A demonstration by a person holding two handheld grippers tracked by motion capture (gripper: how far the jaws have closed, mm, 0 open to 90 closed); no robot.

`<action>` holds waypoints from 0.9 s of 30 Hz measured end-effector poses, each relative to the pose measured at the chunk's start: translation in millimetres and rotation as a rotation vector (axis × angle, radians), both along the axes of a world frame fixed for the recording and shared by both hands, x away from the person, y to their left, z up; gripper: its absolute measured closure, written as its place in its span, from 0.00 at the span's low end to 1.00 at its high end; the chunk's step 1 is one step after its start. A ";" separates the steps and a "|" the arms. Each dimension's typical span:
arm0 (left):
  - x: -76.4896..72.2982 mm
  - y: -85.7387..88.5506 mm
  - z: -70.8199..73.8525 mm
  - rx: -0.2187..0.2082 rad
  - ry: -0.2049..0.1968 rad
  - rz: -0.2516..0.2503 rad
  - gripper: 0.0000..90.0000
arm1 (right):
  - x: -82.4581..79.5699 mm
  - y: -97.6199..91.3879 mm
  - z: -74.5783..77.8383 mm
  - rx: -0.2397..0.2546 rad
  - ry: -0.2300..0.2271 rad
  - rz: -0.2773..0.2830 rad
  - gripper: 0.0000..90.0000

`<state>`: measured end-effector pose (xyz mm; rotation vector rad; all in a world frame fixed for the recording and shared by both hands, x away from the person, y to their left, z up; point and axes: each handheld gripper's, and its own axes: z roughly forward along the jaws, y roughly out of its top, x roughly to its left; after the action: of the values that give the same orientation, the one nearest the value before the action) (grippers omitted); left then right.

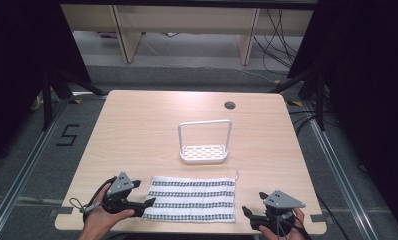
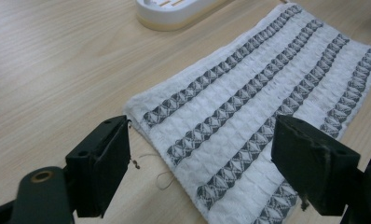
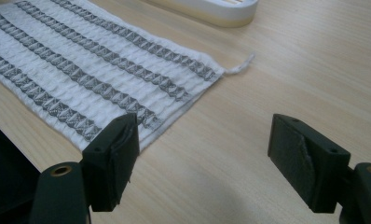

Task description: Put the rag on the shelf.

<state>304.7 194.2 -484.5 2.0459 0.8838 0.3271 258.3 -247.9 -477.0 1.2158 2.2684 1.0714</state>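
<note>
Both tongs (image 1: 149, 202) (image 1: 247, 212) agape — towel (image 1: 192, 198) flat between.

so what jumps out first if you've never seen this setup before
A white towel with grey patterned stripes lies flat at the near edge of the wooden table. An open claw sits at each end of it: the left claw at its left edge, the right claw just off its right edge. Behind the towel stands a white rack with a tall wire hoop, mid-table.
</note>
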 end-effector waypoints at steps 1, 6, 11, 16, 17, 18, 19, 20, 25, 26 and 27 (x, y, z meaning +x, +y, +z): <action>0.8 -0.7 0.9 0.012 0.002 -0.012 0.21 | 0.0 0.0 0.0 0.000 0.000 0.000 0.29; 3.8 -10.4 1.5 -0.002 -0.004 -0.019 0.22 | -1.9 2.2 0.0 -0.018 -0.015 0.018 0.29; 12.5 -25.8 5.0 0.009 -0.010 -0.046 0.22 | -4.0 5.3 0.2 -0.016 -0.019 0.044 0.29; 18.9 -38.3 7.8 0.027 -0.019 -0.074 0.23 | -6.5 7.5 0.5 -0.022 -0.025 0.042 0.29; 21.4 -45.9 8.2 0.029 -0.019 -0.086 0.23 | -7.0 8.2 0.4 -0.027 -0.035 0.048 0.29; 21.4 -45.9 8.2 0.029 -0.019 -0.086 0.23 | -7.0 8.2 0.4 -0.027 -0.035 0.048 0.29; 24.7 -52.1 8.7 0.038 -0.024 -0.100 0.23 | -7.9 10.2 0.5 -0.027 -0.035 0.048 0.30; 26.1 -55.4 9.2 0.036 -0.025 -0.102 0.23 | -8.5 11.2 0.5 -0.024 -0.026 0.047 0.30; 33.4 -74.6 11.1 0.040 -0.033 -0.137 0.23 | -9.7 14.7 -0.2 -0.028 -0.026 0.060 0.33; 34.8 -78.5 11.4 0.042 -0.033 -0.145 0.23 | -9.9 15.2 -0.4 -0.028 -0.015 0.062 0.33; 36.0 -81.6 11.5 0.042 -0.032 -0.148 0.23 | -9.5 15.4 -1.0 -0.031 -0.028 0.063 0.33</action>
<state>340.8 112.7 -473.0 2.1252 0.7071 0.2994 248.7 -232.5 -478.0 1.1167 2.3072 1.0645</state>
